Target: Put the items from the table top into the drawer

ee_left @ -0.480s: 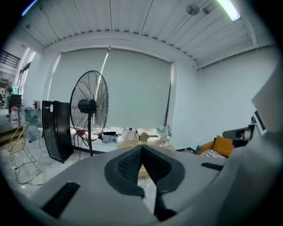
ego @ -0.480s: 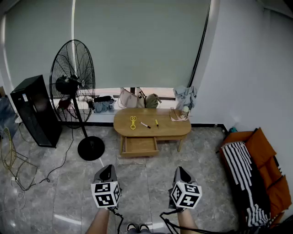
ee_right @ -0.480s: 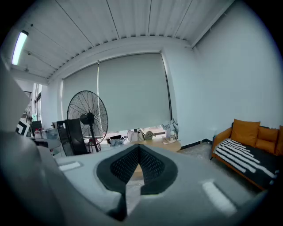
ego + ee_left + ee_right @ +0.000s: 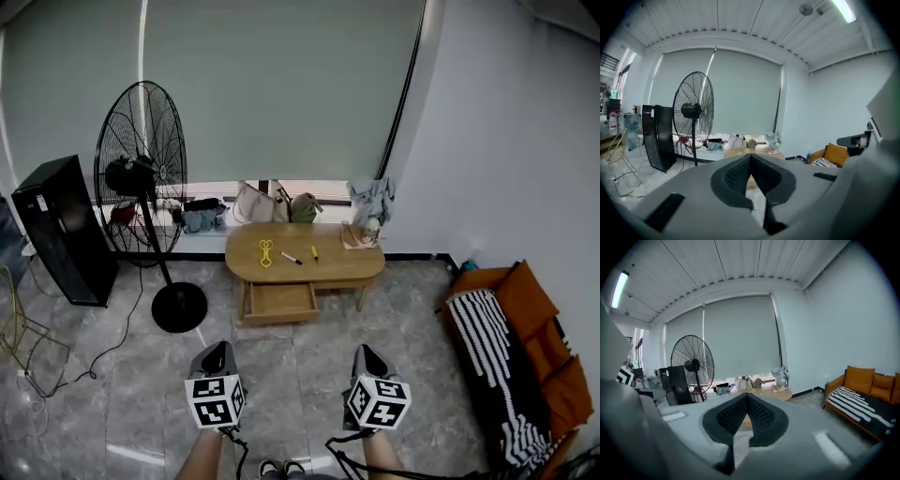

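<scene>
Wood, pale and smooth, forms the oval table [image 4: 342, 267] at the middle of the head view, its long axis running left to right. Under its left half a drawer [image 4: 279, 302] of the same wood stands pulled out toward the bottom of the frame.

Around it I see a tall black pedestal fan [image 4: 139, 169] at the left, its round base on the floor just left of the drawer. A black box-shaped tower [image 4: 58, 230] stands further left. Several bags [image 4: 261, 204] sit on the window ledge behind the table, and an orange sofa [image 4: 539, 328] with a black-and-white striped blanket fills the lower right. Glossy grey floor tiles [image 4: 281, 375] lie between me and the table.

On the tabletop's left half lie 3 small items:
- yellow looped tool [image 4: 266, 251], with its long axis up and down in the frame
- dark marker [image 4: 292, 258], lying on a diagonal from upper left to lower right
- short yellow pen [image 4: 314, 252], nearly upright in the frame

A crumpled beige cloth [image 4: 359, 236] rests at the table's right end.

Both grippers hang at the bottom of the frame, well apart from the table and pointing toward it. The left gripper [image 4: 221, 349] has its ribbed black pads pressed together on nothing. The right gripper [image 4: 364, 352] also has its pads meeting at the tip, with nothing between them.
</scene>
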